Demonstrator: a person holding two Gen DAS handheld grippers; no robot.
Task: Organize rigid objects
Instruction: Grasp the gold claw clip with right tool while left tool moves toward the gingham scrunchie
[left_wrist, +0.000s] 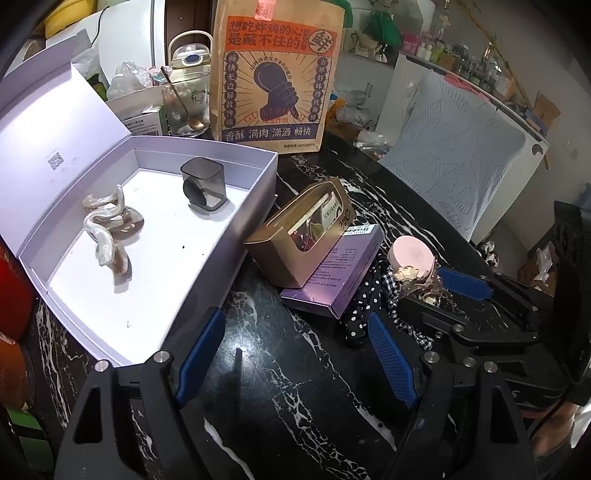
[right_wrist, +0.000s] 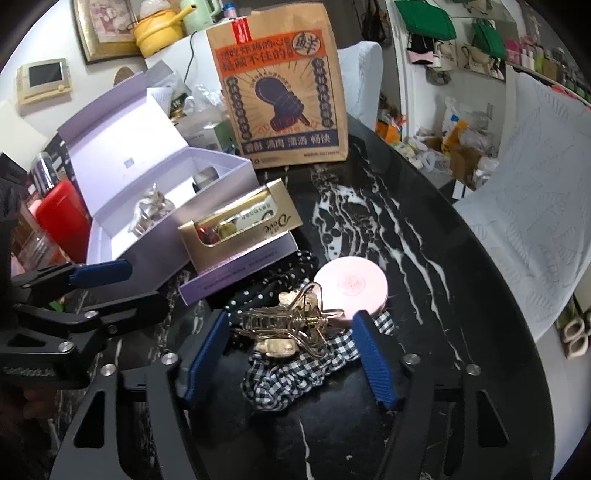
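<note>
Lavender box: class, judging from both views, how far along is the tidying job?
Done: a pearly hair clip and a small smoky case already lie in the open lavender box. In hand: nothing yet; the right gripper is open around a gold claw clip on the checked fabric. The left gripper is open and empty. Left: the pink round case and gold carton.

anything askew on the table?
Yes: the gold Dove box sits tilted, propped on the purple box and leaning toward the open white box. The gold hair claw lies on crumpled scrunchies, not flat.
</note>
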